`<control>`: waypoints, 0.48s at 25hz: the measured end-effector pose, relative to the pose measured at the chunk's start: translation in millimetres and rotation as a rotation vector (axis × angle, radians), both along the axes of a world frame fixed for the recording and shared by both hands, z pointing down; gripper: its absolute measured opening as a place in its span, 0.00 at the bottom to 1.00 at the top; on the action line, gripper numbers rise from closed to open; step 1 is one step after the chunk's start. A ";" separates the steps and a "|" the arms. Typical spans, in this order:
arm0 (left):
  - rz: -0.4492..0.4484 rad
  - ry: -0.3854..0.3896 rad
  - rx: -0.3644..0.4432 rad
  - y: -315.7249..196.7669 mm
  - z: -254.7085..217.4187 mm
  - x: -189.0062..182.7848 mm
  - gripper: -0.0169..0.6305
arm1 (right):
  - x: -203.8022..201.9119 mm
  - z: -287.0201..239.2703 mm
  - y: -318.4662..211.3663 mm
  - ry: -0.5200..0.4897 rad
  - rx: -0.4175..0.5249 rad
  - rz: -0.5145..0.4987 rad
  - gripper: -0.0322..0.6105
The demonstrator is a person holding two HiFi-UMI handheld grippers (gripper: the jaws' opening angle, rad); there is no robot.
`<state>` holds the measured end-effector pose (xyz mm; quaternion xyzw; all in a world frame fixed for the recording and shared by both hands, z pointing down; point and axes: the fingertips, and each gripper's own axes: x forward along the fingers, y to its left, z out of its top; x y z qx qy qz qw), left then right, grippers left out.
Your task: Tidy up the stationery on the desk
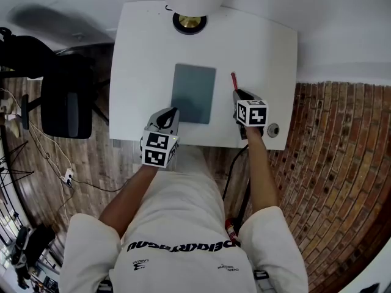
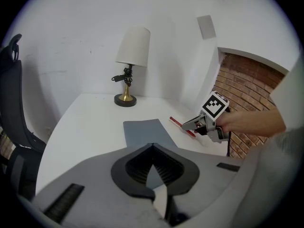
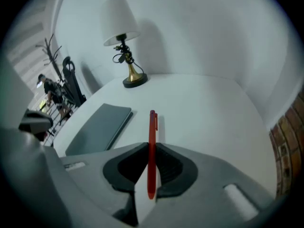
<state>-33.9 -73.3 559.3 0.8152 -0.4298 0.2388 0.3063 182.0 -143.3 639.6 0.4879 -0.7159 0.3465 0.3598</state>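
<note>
Red pen (image 3: 152,127) is sitting pinched between the right gripper's (image 3: 151,145) jaws, at 3 o'clock of the grey notebook (image 1: 193,93), seemingly for lifting away; the left gripper (image 2: 153,145) is waiting closed and empty at the notebook's 7 o'clock.

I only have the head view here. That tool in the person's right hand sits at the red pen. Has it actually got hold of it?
Observer: Yes. The right gripper view shows the pen pinched between the jaws of the right gripper.
Operator: And the other tool?
Observer: The left gripper has its jaws shut with nothing between them.
Operator: What's under that white shade?
Observer: The lamp has a slim gold stem with a small black fitting on it.
</note>
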 end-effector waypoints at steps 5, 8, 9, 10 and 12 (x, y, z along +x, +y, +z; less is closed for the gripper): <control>0.001 0.008 0.003 5.8 -6.1 4.6 0.02 | -13.5 -6.6 10.6 -0.190 -0.029 0.183 0.13; 0.008 0.012 0.005 9.8 -8.4 5.1 0.02 | -21.4 -4.9 18.4 -0.260 -0.050 0.278 0.13; 0.010 0.011 0.006 10.7 -8.5 4.2 0.02 | -25.7 -4.2 20.1 -0.281 -0.054 0.305 0.13; 0.011 0.010 0.007 11.7 -8.2 3.3 0.02 | -30.4 -3.1 21.8 -0.298 -0.057 0.328 0.13; 0.007 0.012 0.008 13.8 -7.6 2.2 0.02 | -38.9 0.2 25.6 -0.319 -0.064 0.362 0.13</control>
